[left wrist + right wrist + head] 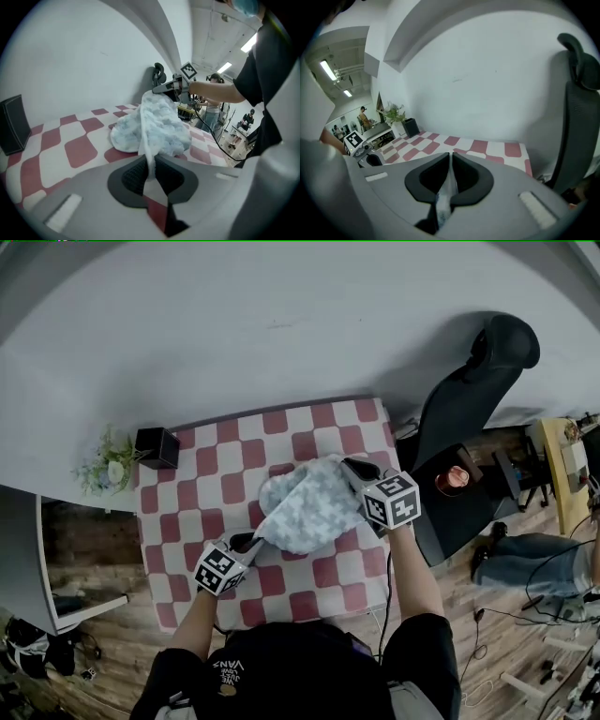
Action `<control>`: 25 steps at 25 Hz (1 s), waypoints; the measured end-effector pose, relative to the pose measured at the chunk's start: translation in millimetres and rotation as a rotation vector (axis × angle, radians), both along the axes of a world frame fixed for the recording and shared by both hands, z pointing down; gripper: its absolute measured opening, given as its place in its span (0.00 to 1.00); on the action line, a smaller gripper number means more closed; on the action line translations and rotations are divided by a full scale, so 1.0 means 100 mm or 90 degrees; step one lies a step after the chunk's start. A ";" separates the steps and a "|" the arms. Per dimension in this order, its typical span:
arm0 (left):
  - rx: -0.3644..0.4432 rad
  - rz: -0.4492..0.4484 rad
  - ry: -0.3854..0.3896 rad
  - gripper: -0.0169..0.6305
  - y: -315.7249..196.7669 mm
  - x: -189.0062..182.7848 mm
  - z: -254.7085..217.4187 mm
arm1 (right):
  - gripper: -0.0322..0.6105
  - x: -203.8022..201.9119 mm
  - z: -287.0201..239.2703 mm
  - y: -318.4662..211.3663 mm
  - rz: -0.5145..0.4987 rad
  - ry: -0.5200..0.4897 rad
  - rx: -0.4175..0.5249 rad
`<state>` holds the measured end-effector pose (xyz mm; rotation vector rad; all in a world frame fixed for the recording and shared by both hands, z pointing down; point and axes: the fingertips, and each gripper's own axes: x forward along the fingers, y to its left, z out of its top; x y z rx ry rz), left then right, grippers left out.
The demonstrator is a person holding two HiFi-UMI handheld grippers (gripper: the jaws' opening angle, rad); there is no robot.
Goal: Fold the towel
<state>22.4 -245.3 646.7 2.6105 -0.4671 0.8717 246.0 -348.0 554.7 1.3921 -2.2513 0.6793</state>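
Two grippers and one towel show in the head view. My left gripper (251, 542) is at the near-left edge of the light blue-and-white fluffy towel (309, 507), and my right gripper (354, 470) is at its far-right edge. The towel lies bunched between them on the one table with a red-and-white checked cloth (187, 493). At the table's far-left corner stands one small black box (157, 447), with one small plant with pale flowers (105, 468) just beside it. One black office chair (469, 390) stands past the table's right side.

In the left gripper view my jaws are nearly together, pinching a thin white edge of the towel between the two dark pads (136, 176). From there the towel heaps up on the checked cloth and rises to my other gripper, which holds its top corner above the table. The black box sits at the left edge of this view.

In the right gripper view my jaws are likewise almost closed, and one narrow strip of towel is clamped between them. Beyond lie the checked table, the box, the plant and the chair back.
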 end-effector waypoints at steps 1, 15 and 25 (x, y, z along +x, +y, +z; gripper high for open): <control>0.008 -0.001 0.008 0.08 -0.01 -0.03 -0.06 | 0.09 0.01 -0.07 0.07 0.019 -0.003 0.013; 0.162 0.035 0.093 0.08 0.23 -0.50 -1.04 | 0.09 -0.19 -0.57 1.67 0.294 -0.087 0.116; 0.224 0.079 0.101 0.08 0.56 -1.16 -1.30 | 0.09 -0.98 -0.83 2.70 0.381 -0.104 0.180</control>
